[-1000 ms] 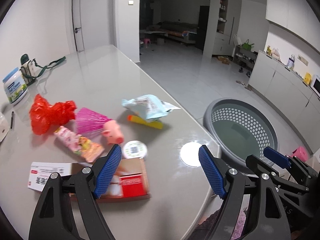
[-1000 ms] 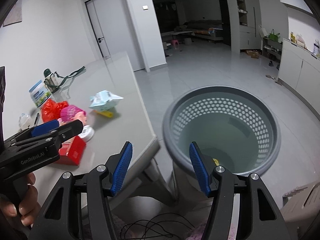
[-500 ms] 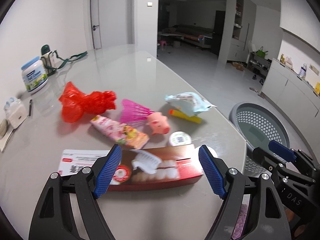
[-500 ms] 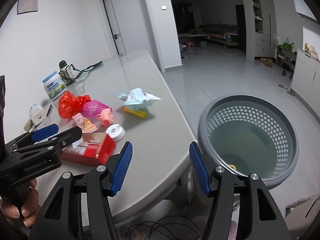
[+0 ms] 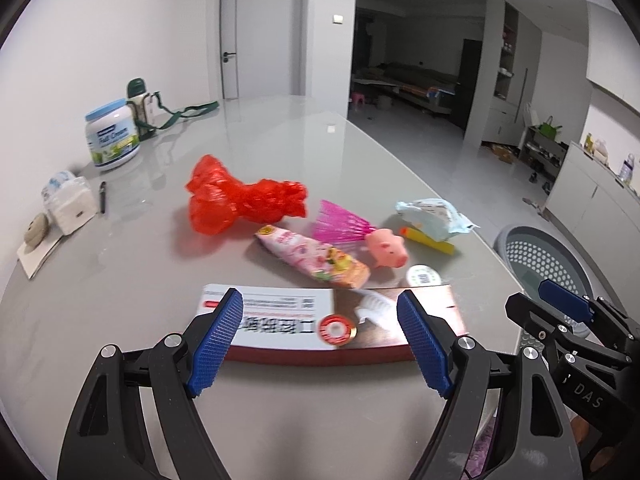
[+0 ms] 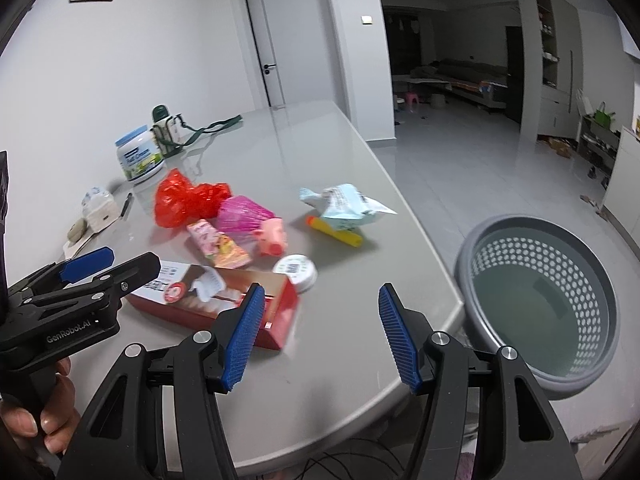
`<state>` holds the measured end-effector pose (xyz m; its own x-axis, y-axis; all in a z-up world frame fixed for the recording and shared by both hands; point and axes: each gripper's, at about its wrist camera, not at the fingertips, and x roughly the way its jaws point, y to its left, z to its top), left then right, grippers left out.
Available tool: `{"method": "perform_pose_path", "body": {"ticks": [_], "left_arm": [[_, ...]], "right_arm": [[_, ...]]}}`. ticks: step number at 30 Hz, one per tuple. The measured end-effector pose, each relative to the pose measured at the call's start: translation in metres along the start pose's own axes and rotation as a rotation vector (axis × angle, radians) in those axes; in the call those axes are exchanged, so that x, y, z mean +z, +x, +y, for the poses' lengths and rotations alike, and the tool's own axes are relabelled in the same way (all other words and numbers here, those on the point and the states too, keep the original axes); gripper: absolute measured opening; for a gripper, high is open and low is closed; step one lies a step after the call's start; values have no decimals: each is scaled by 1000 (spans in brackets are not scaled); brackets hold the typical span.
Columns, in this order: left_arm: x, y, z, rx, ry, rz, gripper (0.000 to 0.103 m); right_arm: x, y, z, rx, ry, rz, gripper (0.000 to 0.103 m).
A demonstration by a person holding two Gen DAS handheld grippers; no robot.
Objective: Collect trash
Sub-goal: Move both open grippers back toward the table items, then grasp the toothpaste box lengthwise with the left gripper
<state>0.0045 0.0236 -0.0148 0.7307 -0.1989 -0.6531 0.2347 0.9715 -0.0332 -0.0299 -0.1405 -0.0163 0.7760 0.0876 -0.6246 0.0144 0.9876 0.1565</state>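
Trash lies on the grey table [image 5: 120,280]: a red toothpaste box [image 5: 328,322] [image 6: 216,296], a pink snack wrapper [image 5: 312,258], a crumpled red bag [image 5: 240,200] [image 6: 184,200], a pink fan [image 5: 340,226], a pink pig toy [image 5: 386,252], a light blue packet [image 5: 432,218] [image 6: 348,202] over a yellow tube [image 6: 334,231], and a round white lid [image 5: 424,276]. My left gripper [image 5: 320,340] is open, its jaws just in front of the box. My right gripper [image 6: 320,334] is open and empty above the table's near edge.
A grey perforated basket [image 6: 540,300] stands on the floor right of the table. A white jar [image 5: 112,136], a green-strapped bottle [image 5: 140,104], tissues [image 5: 68,200] and a pen [image 5: 102,196] sit at the table's far left by the wall.
Both grippers have swung left from the basket toward the table. The left gripper has come close to the toothpaste box. Both stay open.
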Motion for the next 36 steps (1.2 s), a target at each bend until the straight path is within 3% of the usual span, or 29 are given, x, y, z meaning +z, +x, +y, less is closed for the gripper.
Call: {"method": "perform_pose_path", "body": {"ticks": [14, 36], "left_arm": [[-14, -1, 42, 117, -59, 14, 80], [-22, 14, 53, 190, -129, 85, 82]], "right_arm": [[0, 19, 26, 56, -71, 28, 58], [11, 64, -28, -30, -33, 103, 58]]}}
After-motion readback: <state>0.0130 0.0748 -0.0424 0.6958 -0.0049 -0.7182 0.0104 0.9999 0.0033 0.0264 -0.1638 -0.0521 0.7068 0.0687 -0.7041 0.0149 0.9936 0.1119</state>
